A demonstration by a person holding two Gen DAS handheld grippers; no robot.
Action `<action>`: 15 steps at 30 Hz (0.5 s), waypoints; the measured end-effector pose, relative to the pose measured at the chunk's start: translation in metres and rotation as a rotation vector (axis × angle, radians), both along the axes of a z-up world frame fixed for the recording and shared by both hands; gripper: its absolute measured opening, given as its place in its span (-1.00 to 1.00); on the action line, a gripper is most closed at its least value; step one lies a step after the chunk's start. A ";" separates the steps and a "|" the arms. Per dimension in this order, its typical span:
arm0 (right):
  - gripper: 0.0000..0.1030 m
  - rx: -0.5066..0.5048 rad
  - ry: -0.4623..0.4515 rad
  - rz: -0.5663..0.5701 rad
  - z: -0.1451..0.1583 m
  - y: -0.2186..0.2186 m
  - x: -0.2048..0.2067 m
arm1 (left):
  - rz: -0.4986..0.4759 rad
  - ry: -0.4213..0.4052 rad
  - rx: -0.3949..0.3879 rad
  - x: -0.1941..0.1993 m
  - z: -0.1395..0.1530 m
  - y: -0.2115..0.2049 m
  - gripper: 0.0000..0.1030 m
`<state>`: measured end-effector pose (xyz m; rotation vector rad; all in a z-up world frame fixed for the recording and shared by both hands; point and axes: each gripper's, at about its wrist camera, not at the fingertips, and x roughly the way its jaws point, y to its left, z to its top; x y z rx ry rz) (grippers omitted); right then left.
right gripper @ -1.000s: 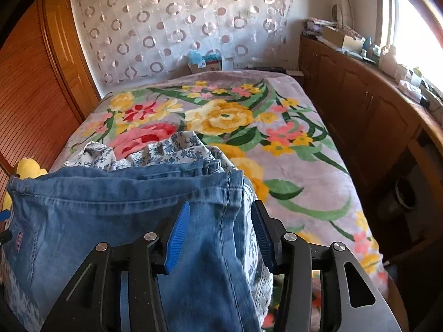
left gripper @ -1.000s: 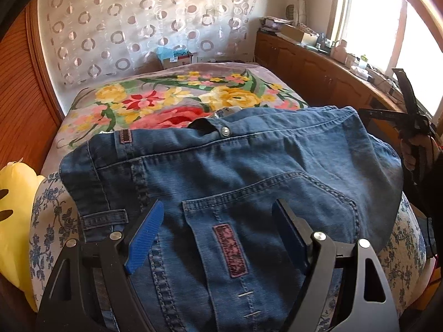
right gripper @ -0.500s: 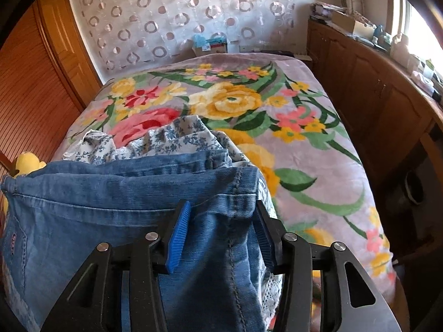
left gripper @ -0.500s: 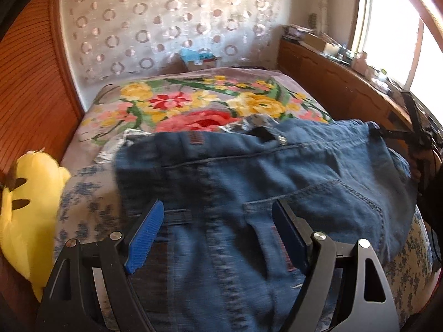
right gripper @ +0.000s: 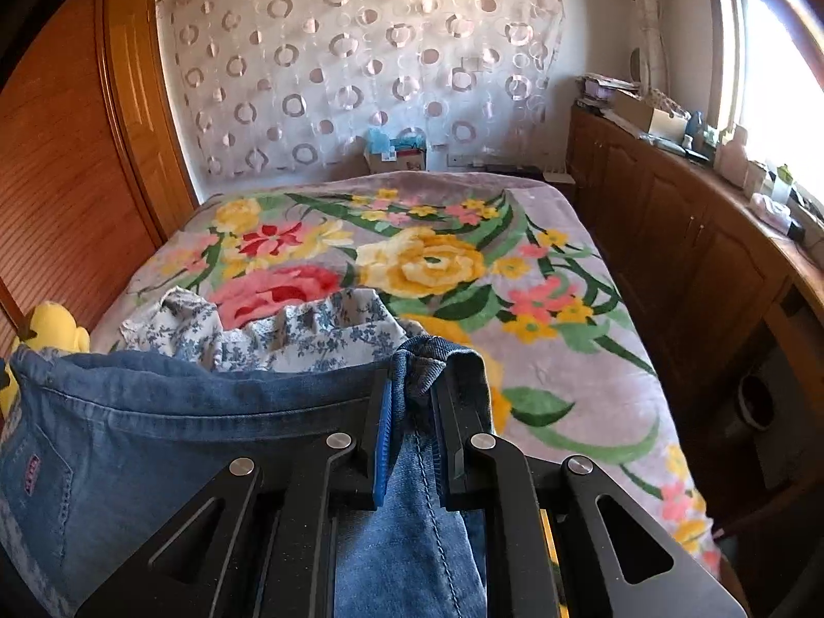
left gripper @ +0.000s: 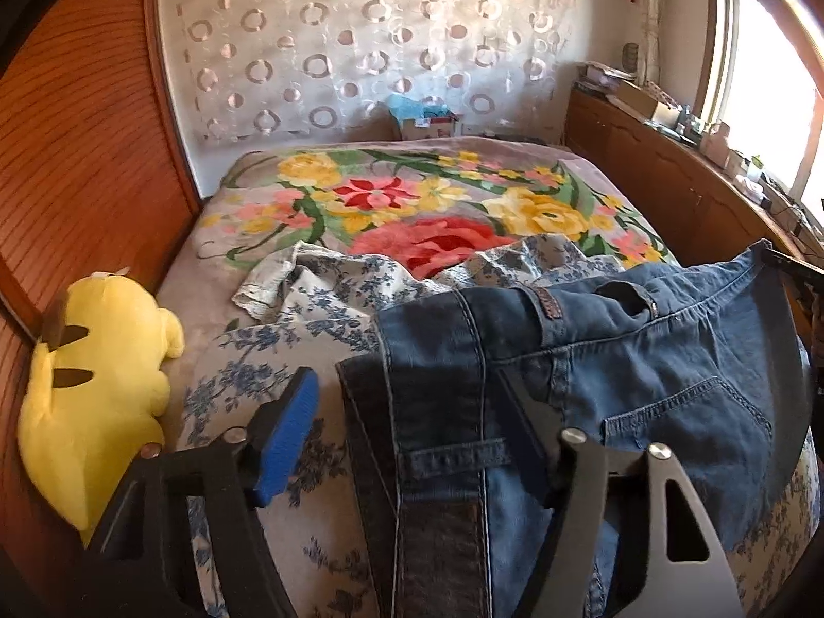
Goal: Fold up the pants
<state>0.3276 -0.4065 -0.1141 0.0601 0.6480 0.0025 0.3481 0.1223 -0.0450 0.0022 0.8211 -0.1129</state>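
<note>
Blue denim jeans (left gripper: 644, 360) lie waistband-first over a floral bed. In the left wrist view my left gripper (left gripper: 407, 386) straddles the waistband's left corner. Its jaws are closing; the blue pad (left gripper: 288, 432) still stands clear of the denim and the other finger is partly covered by cloth. In the right wrist view the jeans (right gripper: 180, 438) stretch away to the left. My right gripper (right gripper: 412, 386) is closing tight, and its pads pinch the bunched right end of the waistband.
A white garment with blue flowers (left gripper: 329, 298) lies crumpled under and beyond the jeans. A yellow plush toy (left gripper: 92, 386) sits at the left bed edge by the wooden wardrobe (left gripper: 77, 154). The flowered blanket (right gripper: 427, 262) spreads beyond. Wooden cabinets (right gripper: 695, 257) run along the right.
My left gripper slid left along the waistband from the back pocket to the left corner and narrowed. The right gripper closed on the right waistband end, bunching it.
</note>
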 end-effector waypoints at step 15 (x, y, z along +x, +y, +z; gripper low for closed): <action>-0.74 -0.004 -0.015 0.012 0.016 0.005 0.010 | 0.011 -0.038 -0.072 -0.001 0.005 0.002 -0.86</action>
